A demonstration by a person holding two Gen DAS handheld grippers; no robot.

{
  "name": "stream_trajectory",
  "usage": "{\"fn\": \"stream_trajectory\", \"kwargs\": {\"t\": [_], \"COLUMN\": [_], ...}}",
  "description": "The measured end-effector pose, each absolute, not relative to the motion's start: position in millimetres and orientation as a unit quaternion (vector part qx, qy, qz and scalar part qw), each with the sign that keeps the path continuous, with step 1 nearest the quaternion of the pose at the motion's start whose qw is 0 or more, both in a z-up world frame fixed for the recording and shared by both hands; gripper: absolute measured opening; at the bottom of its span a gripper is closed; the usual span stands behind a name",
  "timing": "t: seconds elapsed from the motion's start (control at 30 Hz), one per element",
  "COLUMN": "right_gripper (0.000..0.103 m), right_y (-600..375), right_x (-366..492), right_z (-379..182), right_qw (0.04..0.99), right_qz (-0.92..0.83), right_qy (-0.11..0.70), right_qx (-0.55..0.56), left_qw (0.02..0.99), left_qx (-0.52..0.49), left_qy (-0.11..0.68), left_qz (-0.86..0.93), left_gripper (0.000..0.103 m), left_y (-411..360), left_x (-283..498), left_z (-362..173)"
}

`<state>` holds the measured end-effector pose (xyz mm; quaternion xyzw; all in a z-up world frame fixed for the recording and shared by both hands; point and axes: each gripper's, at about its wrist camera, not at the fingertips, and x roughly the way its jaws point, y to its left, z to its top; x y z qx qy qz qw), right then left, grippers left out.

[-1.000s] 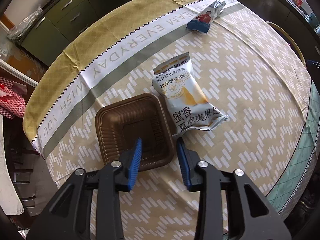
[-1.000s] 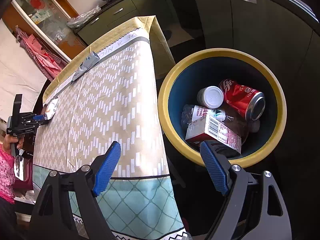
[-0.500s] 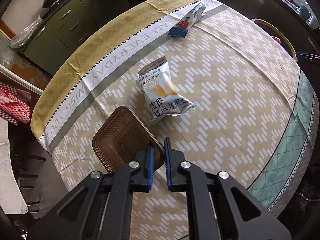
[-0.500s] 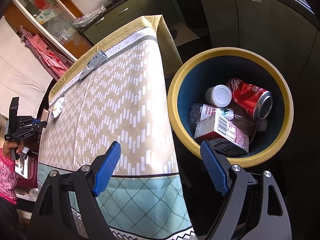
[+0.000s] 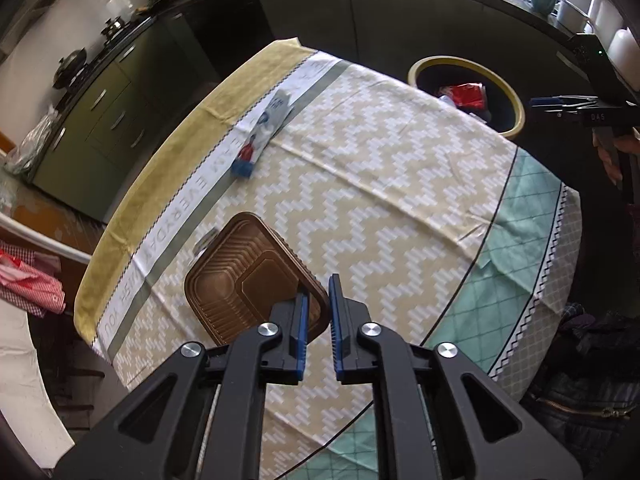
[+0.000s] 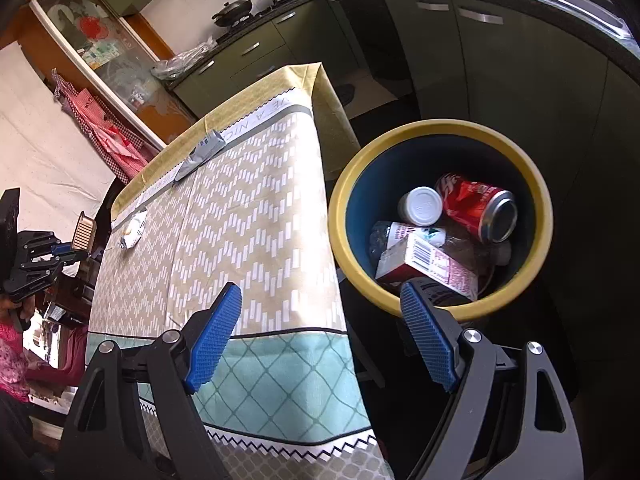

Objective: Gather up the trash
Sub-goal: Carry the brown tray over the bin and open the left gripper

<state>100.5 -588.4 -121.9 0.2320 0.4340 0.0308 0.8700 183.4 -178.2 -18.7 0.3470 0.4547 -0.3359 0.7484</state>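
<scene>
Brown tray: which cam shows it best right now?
Left wrist. The brown tray fills the centre, ribbed inside facing the camera, with the left gripper pinching its rim. The right wrist view catches the tray only as a small edge-on sliver at the far left, off the table, so its shape barely reads.

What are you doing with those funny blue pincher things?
Tidying rubbish off the table. The left gripper has pinched the rim of a brown plastic tray and holds it up off the tablecloth. The right gripper is open and empty, above the yellow-rimmed bin, which holds a red can and a carton. Two snack wrappers remain on the table.
</scene>
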Motion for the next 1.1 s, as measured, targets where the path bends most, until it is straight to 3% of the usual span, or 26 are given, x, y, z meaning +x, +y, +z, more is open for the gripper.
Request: {"fn": "stream_trajectory", "kwargs": {"t": [0.37,0.67,0.73,0.83,1.1], "right_gripper": [0.082,0.082,0.082,0.082,0.082], "right_y": [-654,-700,-705,-706,-700], "right_x": [31,-15,-20,-24,-18], "right_z": [-127,-145,-146,-146,-148], "right_qw": [0.874,0.863,0.862,0.863,0.863], "right_qz": [-0.043,-0.077,-0.078,-0.073,-0.064], "right_qy": [0.405,0.392,0.390,0.387,0.396], "right_qx": [0.266,0.309,0.314,0.316,0.307], "left_qw": [0.689,0.651,0.648,0.649,0.665], "left_qx": [0.394,0.413,0.415,0.415,0.372], "left_qy": [0.403,0.419,0.424,0.432,0.432], "left_qz": [-0.455,-0.479,-0.477,-0.469,-0.482], "left_gripper": [0.009,0.010,0.011,0.027,0.036], "left_y": [-384,-527,-546,-561,-523], "left_x": [157,163,163,164,154], "left_z": [-22,-89,-104,-119,-90]}}
